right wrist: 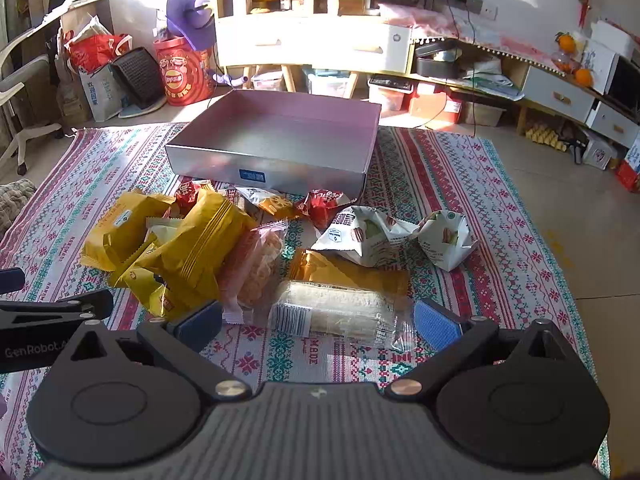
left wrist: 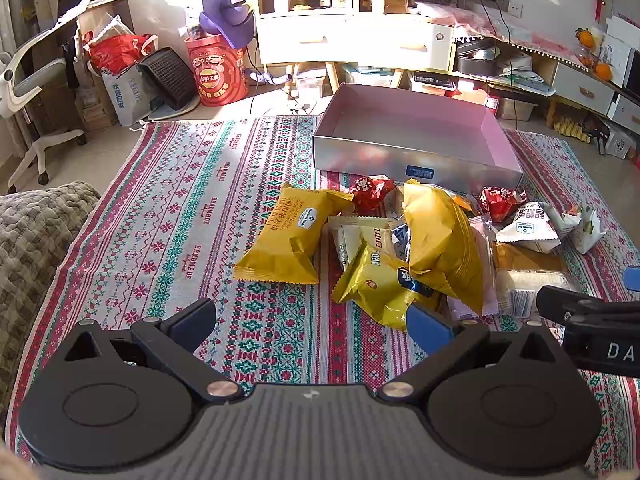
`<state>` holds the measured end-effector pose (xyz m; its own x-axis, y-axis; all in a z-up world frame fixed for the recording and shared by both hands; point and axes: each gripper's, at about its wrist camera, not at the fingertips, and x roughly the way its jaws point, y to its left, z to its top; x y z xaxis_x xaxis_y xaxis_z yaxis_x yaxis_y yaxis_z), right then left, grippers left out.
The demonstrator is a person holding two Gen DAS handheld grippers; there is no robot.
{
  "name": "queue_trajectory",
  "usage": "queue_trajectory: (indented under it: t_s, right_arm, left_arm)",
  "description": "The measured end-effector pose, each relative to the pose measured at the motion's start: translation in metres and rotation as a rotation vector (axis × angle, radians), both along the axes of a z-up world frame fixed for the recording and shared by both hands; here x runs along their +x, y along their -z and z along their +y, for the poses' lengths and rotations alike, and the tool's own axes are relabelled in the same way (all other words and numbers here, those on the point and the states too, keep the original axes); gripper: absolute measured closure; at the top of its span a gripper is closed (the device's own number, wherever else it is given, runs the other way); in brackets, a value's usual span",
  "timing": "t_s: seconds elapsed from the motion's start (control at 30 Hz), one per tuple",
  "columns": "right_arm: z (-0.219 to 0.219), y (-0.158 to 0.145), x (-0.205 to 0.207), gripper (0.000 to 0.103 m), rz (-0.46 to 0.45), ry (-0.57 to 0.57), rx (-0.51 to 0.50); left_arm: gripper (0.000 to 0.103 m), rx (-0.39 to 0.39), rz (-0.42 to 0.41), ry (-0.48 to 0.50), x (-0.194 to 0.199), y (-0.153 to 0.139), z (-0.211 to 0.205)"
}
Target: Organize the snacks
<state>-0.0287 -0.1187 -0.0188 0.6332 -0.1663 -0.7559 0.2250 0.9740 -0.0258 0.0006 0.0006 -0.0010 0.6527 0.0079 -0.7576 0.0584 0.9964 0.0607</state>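
Jaws of both grippers gape, empty, before the snack pile [right wrist: 248, 256].

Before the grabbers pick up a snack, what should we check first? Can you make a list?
1. Box open and ready for snacks: ok, nothing shows inside from here.
2. Right gripper open: ok, fingers wide apart.
3. Left gripper open: ok, holding nothing.
4. Snack lined up for the right gripper: ok, the clear rice cracker pack lies between its fingers.
5. Snack free to lift: cannot tell, an orange packet lies partly under its far side.
6. Grippers apart from each other: ok, side by side, not touching.
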Motion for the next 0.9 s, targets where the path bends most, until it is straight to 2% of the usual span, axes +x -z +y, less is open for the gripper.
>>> queue_trajectory:
  t_s: [0.9]
  right_arm:
    - [-0.0001, -0.0002, 0.0000, 0.000, 0.001, 0.001, 0.001]
  left_arm:
    - [0.000, 0.002, -0.001, 0.000, -0.0001, 0.0004, -0.0009]
